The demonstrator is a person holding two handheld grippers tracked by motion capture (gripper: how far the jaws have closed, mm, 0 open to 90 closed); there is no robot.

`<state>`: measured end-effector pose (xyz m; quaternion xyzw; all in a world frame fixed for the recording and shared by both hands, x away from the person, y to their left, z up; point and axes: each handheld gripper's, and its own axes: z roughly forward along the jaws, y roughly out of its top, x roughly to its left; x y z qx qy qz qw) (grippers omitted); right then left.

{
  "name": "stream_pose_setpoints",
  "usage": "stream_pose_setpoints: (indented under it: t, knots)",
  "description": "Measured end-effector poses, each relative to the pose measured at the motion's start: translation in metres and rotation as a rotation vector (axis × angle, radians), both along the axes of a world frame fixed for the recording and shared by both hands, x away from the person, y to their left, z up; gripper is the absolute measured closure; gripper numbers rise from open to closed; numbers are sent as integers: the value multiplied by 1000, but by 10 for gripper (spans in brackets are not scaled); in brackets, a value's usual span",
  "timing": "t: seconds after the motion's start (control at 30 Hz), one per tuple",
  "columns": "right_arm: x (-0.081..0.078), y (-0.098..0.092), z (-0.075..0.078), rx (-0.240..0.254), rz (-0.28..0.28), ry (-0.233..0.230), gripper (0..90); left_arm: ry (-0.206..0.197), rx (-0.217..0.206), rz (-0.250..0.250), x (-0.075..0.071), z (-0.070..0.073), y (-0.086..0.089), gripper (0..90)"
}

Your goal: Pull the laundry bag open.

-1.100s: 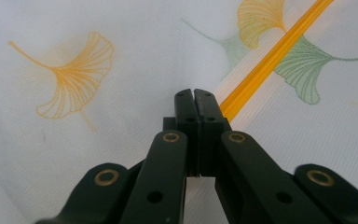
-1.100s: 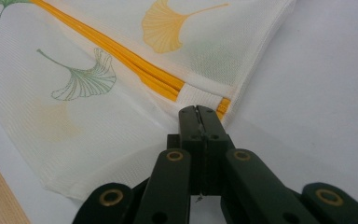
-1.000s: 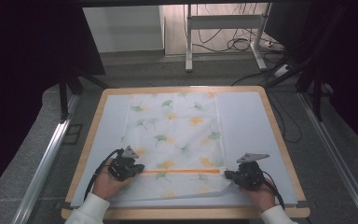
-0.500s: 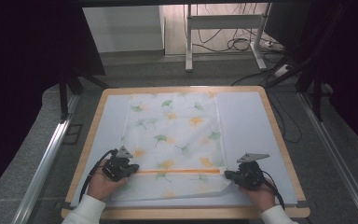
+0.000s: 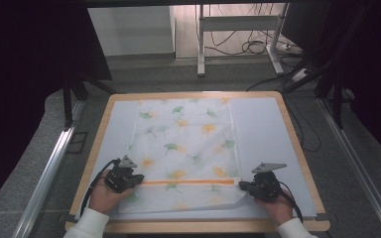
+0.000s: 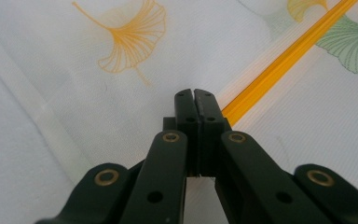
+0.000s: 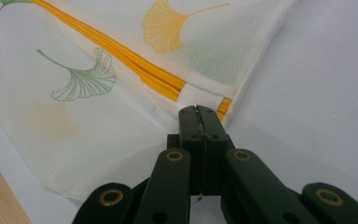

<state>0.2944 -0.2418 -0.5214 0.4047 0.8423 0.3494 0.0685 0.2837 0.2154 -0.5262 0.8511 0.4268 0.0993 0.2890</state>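
A white cloth [image 5: 186, 153] printed with yellow and green ginkgo leaves lies spread flat on the pale mat covering a wood-rimmed surface [image 5: 297, 148], its near edge folded back along an orange stripe [image 5: 188, 182] that runs across it from side to side. The left gripper [image 5: 135, 179], held in a person's left hand [image 5: 104, 196], sits at the stripe's left end; the left gripper view shows its black jaws pressed together just above the fabric beside the stripe, with nothing visibly caught between them. The right gripper [image 5: 243, 186], in the right hand [image 5: 278, 206], sits at the stripe's right end by the cloth's folded corner; its jaws are likewise closed, tips at the white hem tab [image 7: 200, 99], and whether they pinch fabric cannot be told.
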Motion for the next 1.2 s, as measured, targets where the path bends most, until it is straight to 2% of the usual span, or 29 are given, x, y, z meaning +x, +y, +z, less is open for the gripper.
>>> stream_pose_setpoints:
  t: [0.3, 0.63, 0.8, 0.97, 1.03, 1.2]
  knots:
    - [0, 0, 0, -5, 4, -3, 899, 3, -5, 36, -2, 0, 12, 900]
    - [0, 0, 0, -5, 5, -1, 899, 0, 3, 41, -3, 0, 15, 900]
    - [0, 0, 0, -5, 6, 0, 899, 3, -8, 45, -3, 0, 18, 900]
    - [1, 0, 0, -4, 6, 3, 899, 0, -4, 47, -3, 0, 17, 900]
    - [1, 0, 0, -4, 5, 3, 899, 1, 12, 54, -4, 0, 18, 900]
    - [1, 0, 0, -4, 5, 3, 899, 2, 0, 63, -6, -1, 25, 900]
